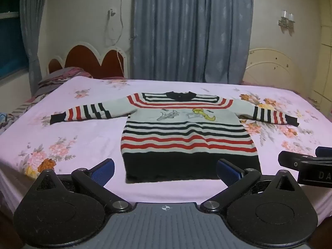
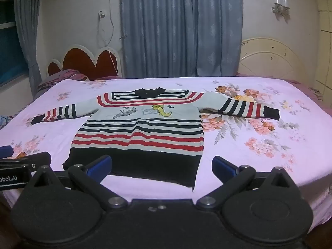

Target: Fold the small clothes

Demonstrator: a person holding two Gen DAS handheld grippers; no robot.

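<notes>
The striped knit sweater (image 1: 186,132) lay flat, sleeves outstretched, mid-bed on the floral sheet (image 1: 83,141), looking soft, light and limp, best pinched at a cuff or hem corner, while the left gripper (image 1: 166,171) and right gripper (image 2: 161,167) hung spread and empty just short of its hem.

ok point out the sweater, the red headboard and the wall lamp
sweater (image 1: 186,132), left wrist view, on the striped chest
red headboard (image 2: 83,64), right wrist view, on its red panel
wall lamp (image 2: 280,5), right wrist view, on the glass shades
</notes>
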